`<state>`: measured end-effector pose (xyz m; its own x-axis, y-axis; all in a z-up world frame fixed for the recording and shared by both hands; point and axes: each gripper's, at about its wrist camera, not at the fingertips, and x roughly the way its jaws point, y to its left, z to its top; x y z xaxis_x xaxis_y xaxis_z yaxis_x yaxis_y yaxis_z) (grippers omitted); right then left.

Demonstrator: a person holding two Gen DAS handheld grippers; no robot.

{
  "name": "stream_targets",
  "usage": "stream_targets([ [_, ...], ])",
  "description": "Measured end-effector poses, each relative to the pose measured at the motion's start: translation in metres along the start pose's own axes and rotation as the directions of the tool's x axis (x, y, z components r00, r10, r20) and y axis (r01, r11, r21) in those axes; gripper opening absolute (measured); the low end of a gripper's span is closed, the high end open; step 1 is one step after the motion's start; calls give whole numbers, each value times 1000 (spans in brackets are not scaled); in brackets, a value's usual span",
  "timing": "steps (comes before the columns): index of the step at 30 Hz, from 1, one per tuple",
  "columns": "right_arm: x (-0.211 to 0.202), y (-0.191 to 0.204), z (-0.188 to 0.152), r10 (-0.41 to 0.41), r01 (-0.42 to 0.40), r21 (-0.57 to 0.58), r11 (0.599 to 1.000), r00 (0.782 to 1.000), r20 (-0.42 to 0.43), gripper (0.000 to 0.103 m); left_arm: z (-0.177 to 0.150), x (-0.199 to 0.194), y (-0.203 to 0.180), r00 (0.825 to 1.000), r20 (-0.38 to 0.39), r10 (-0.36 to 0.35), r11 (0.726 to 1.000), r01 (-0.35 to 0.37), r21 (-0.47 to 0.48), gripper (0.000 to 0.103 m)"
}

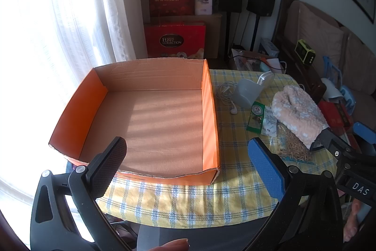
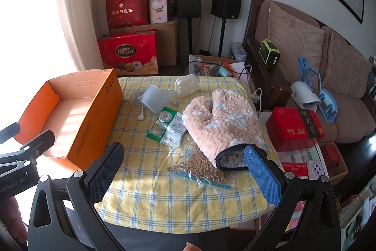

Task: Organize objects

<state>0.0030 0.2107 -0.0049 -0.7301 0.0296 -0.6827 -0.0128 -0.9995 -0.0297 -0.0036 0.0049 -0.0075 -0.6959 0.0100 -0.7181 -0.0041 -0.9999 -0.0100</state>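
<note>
Nothing sorted yet: my left claw (image 1: 186, 152) and right claw (image 2: 184, 157) hang apart, holding nothing; orange box (image 1: 209, 114) empty; mitt (image 2: 221, 124), packets (image 2: 168, 126), earphones (image 2: 141, 107) remain on the counter (image 2: 164, 192).

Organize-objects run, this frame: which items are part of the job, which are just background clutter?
Job items:
orange box, nothing in it
oven mitt
grain bag
green sachet
white packet
earphones
plastic cup
white soap case
left gripper and right gripper, both open

Background:
red gift bags
speakers
sofa
red tin
</note>
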Motion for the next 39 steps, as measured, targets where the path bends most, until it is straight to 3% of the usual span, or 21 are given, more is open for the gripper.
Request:
stream_targets([
  [28,1,-2,0,-1,1,0,1000,1000,0,103,2,7,0,1000,-16,-18,1000,18,7,103],
  [39,7,-12,4,-3,3,5,1000,1000,-4,103,11,31,-3,999,-25,-20,999,21,44,103],
])
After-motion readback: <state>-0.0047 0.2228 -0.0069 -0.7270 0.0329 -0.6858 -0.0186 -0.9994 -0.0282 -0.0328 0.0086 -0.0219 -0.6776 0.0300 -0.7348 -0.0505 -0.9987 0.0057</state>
